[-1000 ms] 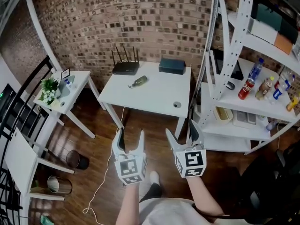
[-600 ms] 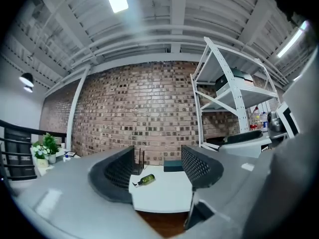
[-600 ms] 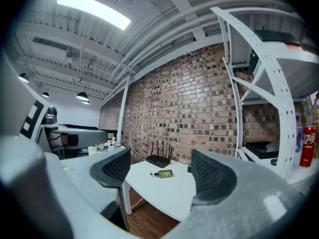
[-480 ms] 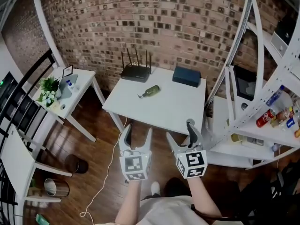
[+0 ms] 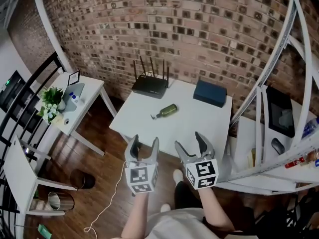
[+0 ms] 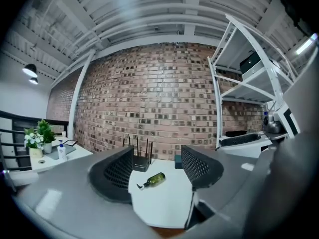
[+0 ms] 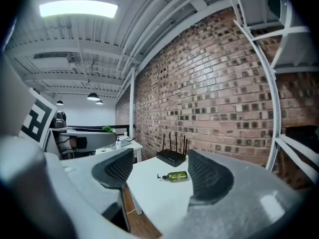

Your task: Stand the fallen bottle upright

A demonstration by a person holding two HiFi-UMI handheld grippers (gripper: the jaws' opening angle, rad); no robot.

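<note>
A green bottle with a dark pump top lies on its side near the middle of the white table. It also shows far ahead between the jaws in the left gripper view as the bottle and in the right gripper view as the bottle. My left gripper hangs open just short of the table's front edge. My right gripper is beside it over the front edge, its jaws closing a little with nothing between them. Both are well short of the bottle.
A black router with antennas and a dark blue box stand at the table's back by the brick wall. A white shelf frame rises at the right. A side table with a plant is at the left, with bins on the floor.
Both grippers have moved forward to the table's front edge. The table and bottle now lie nearer and lower in the head view. The shelf with drinks has slid out to the right.
</note>
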